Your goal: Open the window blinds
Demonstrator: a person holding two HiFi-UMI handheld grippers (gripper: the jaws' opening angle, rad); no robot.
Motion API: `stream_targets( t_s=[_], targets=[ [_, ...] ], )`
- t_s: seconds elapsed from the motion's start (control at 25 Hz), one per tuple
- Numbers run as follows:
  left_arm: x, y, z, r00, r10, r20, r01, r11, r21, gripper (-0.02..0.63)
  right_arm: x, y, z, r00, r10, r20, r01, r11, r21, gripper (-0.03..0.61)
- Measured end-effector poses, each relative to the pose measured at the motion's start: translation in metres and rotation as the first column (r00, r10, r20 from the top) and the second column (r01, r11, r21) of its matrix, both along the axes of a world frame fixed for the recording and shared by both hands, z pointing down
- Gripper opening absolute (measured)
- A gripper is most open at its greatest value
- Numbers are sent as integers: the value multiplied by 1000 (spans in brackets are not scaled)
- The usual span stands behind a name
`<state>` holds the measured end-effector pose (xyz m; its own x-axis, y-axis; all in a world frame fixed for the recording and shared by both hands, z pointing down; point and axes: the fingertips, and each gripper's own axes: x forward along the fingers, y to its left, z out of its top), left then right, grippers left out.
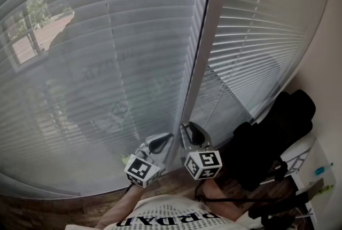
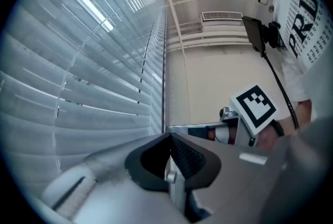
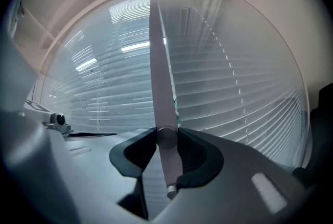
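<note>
Two white slatted blinds cover the windows: a wide left blind [image 1: 107, 47] and a right blind [image 1: 262, 26]. Through the left one I see dim outdoor shapes. A long pale tilt wand [image 3: 158, 72] hangs down between them. My right gripper [image 3: 166, 137] is shut on the wand near its lower end, with the rod pinched between the black pads. In the head view the right gripper [image 1: 189, 128] is at the foot of the wand [image 1: 200, 47]. My left gripper [image 1: 162, 142] sits just left of it, by the left blind [image 2: 78, 77]. The left gripper [image 2: 169, 137] has its pads together, with nothing between them.
A black bag or padded seat [image 1: 272, 138] stands close on the right, below the right blind. A white box [image 1: 315, 170] and dark cables lie further right. The person's printed shirt [image 1: 171, 218] is at the bottom edge. The right gripper's marker cube [image 2: 255, 108] is close beside the left gripper.
</note>
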<state>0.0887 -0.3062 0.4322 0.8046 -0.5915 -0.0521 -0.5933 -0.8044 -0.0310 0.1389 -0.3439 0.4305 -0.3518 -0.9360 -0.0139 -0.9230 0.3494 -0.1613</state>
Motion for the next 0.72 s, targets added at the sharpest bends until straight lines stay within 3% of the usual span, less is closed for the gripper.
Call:
stream_targets(
  t_s=[0.16,0.52,0.64,0.72],
  targets=[
    [0,-1,-3,1000,-2,-5,2,1000,1,-8,0,0,0,998,-3,62,4,1000,-17,133],
    [0,-2,-2,1000,-2,1,2,1000,1,-8,1,-1,0,999,-2,43,2,1000,-13,133],
    [0,-2,-1,1000,3,4,-3,1000,9,-8,0,-1,0,1000,-3,-7,3,1000,-7,135],
    [1,-1,0,1000,7,1,-7,1000,10,-8,-1,0,-2,996,-7,-92,8,1000,14,135]
  ],
)
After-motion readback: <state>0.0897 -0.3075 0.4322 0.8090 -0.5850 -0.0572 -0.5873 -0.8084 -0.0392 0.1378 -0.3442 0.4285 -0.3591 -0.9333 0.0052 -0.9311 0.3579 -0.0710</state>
